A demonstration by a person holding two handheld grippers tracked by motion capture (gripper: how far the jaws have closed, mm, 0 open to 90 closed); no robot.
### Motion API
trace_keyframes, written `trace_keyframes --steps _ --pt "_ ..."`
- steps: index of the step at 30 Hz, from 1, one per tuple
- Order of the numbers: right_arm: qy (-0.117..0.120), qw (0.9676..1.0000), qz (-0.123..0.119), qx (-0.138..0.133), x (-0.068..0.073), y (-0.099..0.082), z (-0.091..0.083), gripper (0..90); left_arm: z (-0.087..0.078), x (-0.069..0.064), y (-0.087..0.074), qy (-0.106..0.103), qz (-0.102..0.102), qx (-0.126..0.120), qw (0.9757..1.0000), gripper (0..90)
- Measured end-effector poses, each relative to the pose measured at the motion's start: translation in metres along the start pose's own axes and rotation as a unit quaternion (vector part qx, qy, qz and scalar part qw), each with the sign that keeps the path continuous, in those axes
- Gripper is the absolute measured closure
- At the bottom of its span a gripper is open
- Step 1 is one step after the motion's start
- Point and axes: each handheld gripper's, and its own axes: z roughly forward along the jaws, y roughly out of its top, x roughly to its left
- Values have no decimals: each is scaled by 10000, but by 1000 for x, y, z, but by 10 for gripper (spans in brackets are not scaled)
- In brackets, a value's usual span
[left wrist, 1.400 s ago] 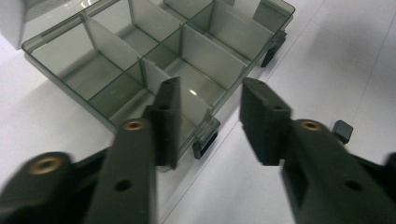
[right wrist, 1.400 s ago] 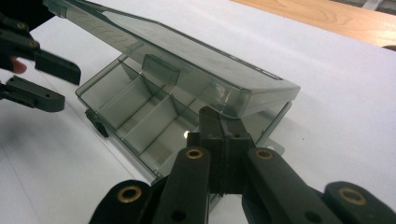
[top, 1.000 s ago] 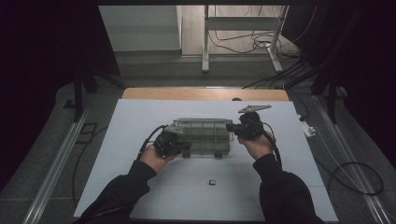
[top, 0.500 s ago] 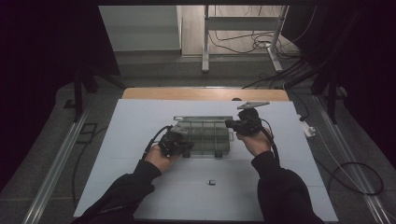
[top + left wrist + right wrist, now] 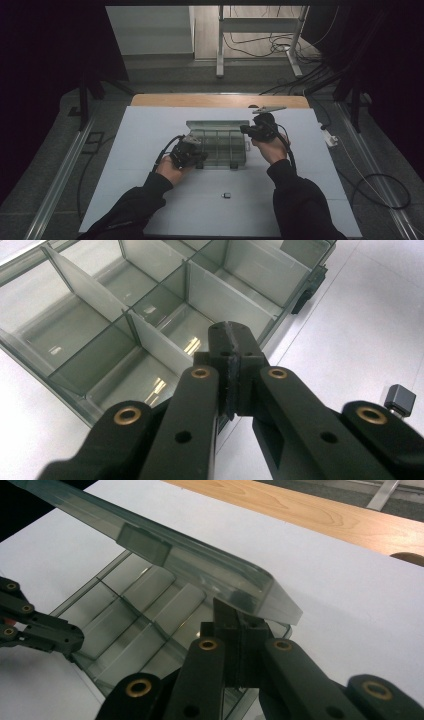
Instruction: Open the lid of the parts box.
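A clear plastic organiser box with empty compartments sits mid-table. Its lid stands partly raised at the far side. My left gripper is shut, with nothing between its jaws, and its tips are at the box's near left wall. In the left gripper view the shut tips hover over the front wall beside the compartments. My right gripper is shut at the box's right end. In the right gripper view its tips sit just under the corner of the tilted lid.
A small black part lies loose on the white table in front of the box; it also shows in the left gripper view. A wooden strip borders the table's far edge. Cables trail on the floor beyond.
The right gripper has shifted slightly up and away, and the lid's free edge has risen with it. The left gripper has stayed at the box's near left side.
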Motion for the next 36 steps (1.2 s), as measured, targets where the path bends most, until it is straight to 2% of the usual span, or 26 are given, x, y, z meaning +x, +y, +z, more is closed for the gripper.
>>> trace_keyframes --steps 36 --pt "-125 9998 1 -166 -14 18 15 886 0 0 -2 1 24 -56 10000 889"
